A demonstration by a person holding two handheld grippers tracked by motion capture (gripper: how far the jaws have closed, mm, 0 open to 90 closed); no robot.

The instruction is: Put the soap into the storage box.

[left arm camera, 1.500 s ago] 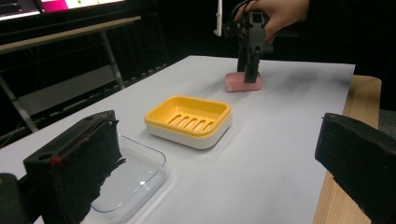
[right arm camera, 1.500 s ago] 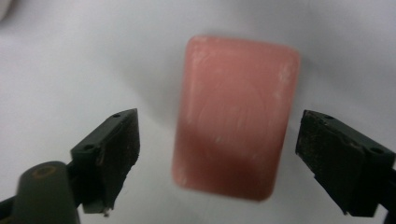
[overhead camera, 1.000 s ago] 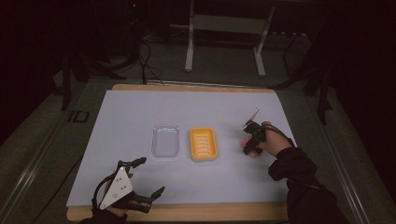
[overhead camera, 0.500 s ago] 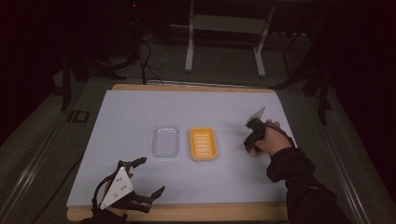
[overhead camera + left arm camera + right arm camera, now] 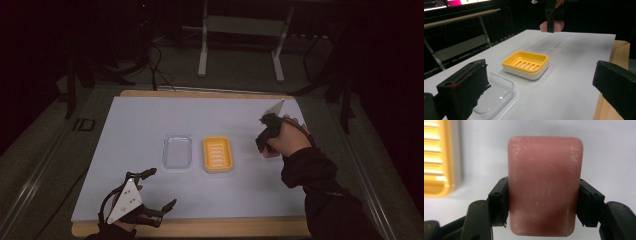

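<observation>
Raised slightly since a second ago: right gripper (image 5: 541, 202), jaws pinching pink soap bar (image 5: 545, 186) beside yellow soap dish (image 5: 217, 154). Left gripper (image 5: 150, 192) spread, idle. Slip risk: smooth soap.

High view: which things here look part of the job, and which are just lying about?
Likely in the job:
- pink soap, clamped in the right tongs
- yellow soap dish, empty
- clear lid, lying beside the dish
- left tongs, open, near the table's front edge

Just about:
- metal stand beyond the table
- cables on the floor
</observation>
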